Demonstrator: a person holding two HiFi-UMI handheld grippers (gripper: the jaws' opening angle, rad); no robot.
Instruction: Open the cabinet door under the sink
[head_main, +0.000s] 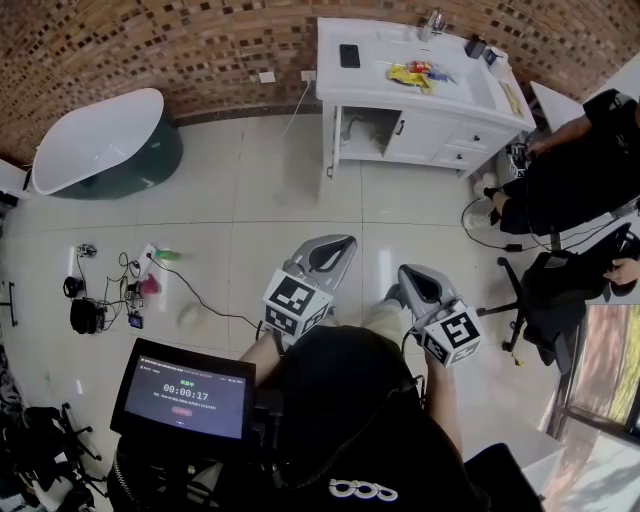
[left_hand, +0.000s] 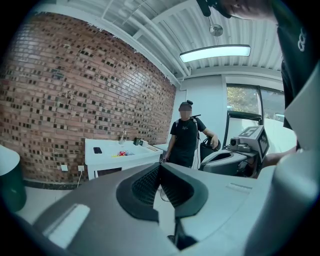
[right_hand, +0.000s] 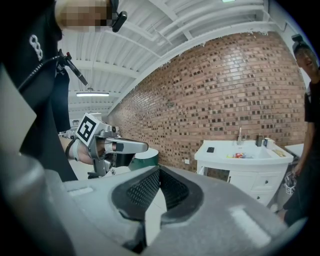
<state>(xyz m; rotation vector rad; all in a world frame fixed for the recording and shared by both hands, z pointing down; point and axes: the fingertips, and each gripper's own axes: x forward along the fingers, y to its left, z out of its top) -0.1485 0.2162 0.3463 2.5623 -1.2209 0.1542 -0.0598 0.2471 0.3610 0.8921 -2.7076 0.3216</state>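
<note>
Pose: left tongs (head_main: 343, 243), right tongs (head_main: 408, 272) side by side, closed.

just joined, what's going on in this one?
A person stands mid-room holding the left gripper and the right gripper, both with jaws shut and empty, aimed roughly toward the white sink cabinet at the brick wall. Neither is anywhere near it. The cabinet door with the dark handle looks closed; the bay to its left shows dark. Another person is beside the cabinet.
</note>
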